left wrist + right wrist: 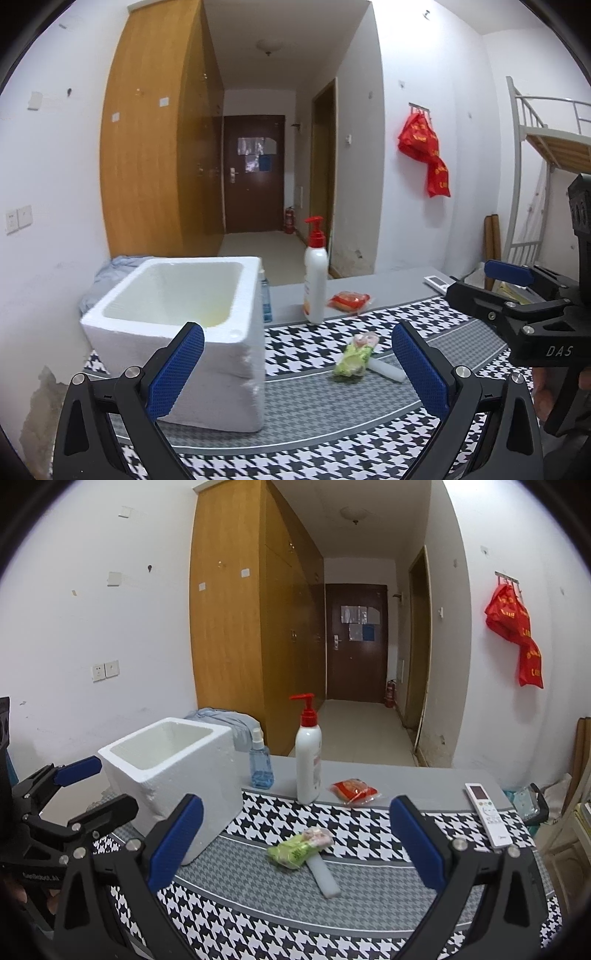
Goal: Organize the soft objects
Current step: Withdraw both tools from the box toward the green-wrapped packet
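A white foam box (177, 332) (173, 775) stands open-topped and looks empty on the left of the houndstooth cloth. A green soft packet (352, 360) (295, 851) lies mid-table, partly over a white foam strip (388, 371) (325, 878). A red soft packet (349, 301) (354, 788) lies farther back on the grey tabletop. My left gripper (299, 369) hovers open over the box's front right corner, holding nothing. My right gripper (295, 849) is open and empty, with the green packet seen between its fingers farther ahead. Each gripper shows in the other's view, at its edge.
A white pump bottle (316, 280) (308, 760) with a red top stands behind the packets. A blue spray bottle (260, 764) sits next to the box. A white remote (487, 814) lies at the right. Grey cloth (229, 720) is bunched behind the box.
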